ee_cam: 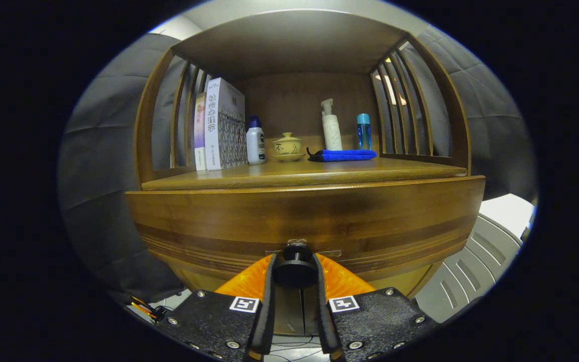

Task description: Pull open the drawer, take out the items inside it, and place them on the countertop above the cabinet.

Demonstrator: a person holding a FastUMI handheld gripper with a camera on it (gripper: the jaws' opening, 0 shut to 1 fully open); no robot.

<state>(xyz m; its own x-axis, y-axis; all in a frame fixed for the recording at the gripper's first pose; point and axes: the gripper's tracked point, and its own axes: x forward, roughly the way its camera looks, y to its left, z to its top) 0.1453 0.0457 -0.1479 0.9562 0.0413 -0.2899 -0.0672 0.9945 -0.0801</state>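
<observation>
The drawer front (304,216) is the landmark here: a broad wooden panel running level from side to side, its long axis across the cabinet, its face turned squarely toward the tongs. It looks closed, flush with the cabinet body; what lies inside is hidden.

Going from left to right, above the drawer front sits the table (360,173), the cabinet's wooden top. At its left end stand books (221,125) upright. Next comes a white bottle with a blue cap (255,142), then a small lidded tea bowl on a saucer (287,147) above the middle of the drawer front. A folded blue cloth (344,155) follows, with a white pump bottle (331,128) and a blue bottle (364,131) standing behind it toward the right. The front strip of the table, just above the drawer front, lies bare.

Low on the drawer front, at its middle, is a small dark round knob (295,255). The tongs (294,274) have closed around it, one orange-backed finger on each side, the black pads seeming to press on it.

The knob is the only place to take hold, and it is small, hard and likely smooth, so the grip could slip off if pulled at an angle. The drawer itself is stiff solid wood, probably fairly heavy and sliding with some friction. I judge a straight pull is called for, outward along the drawer's run, at right angles to the panel's long axis.
</observation>
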